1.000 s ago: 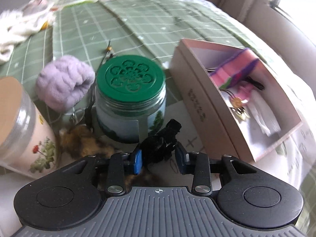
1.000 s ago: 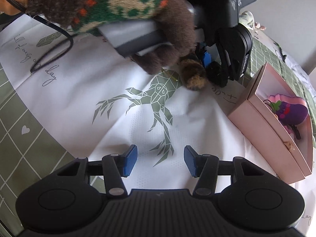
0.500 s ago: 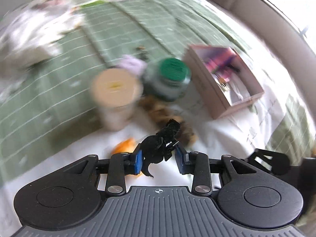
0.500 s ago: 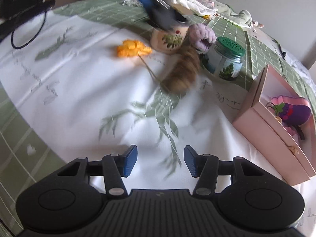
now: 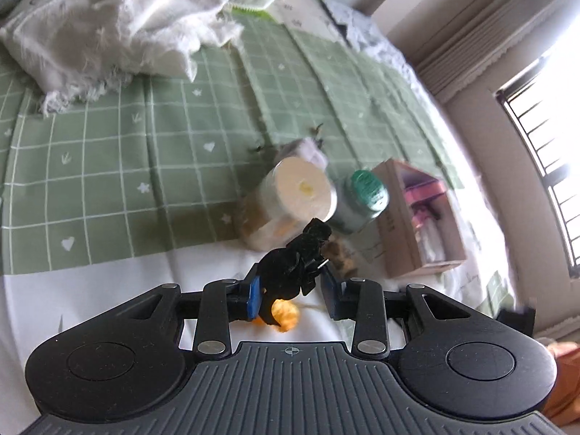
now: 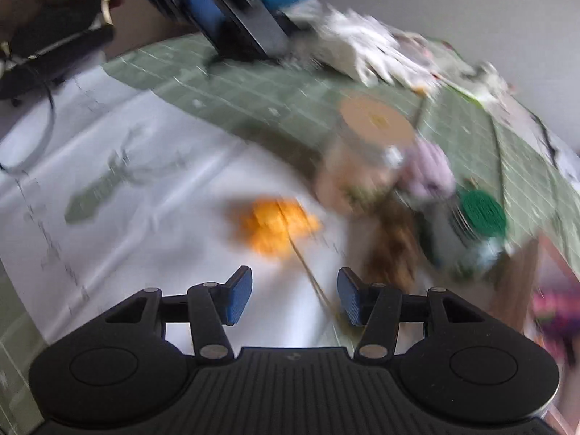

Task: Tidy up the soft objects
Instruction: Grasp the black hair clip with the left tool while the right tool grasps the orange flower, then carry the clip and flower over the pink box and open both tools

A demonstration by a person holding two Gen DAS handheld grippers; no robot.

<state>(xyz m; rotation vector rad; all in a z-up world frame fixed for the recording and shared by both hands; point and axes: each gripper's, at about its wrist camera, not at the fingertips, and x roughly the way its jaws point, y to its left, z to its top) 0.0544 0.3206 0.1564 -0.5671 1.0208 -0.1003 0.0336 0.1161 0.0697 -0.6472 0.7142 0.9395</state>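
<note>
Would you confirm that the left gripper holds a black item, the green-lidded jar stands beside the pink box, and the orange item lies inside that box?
Not quite: the orange item lies on the white cloth, outside the pink box, as the right wrist view shows. The left gripper does hold the black item, and the green-lidded jar does stand beside the box.

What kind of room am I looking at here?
Most likely a bedroom at home. The work surface looks like a bed spread with green checked bedding, a white frayed blanket lies bunched at its far end, and a curtained window stands beside it.
</note>
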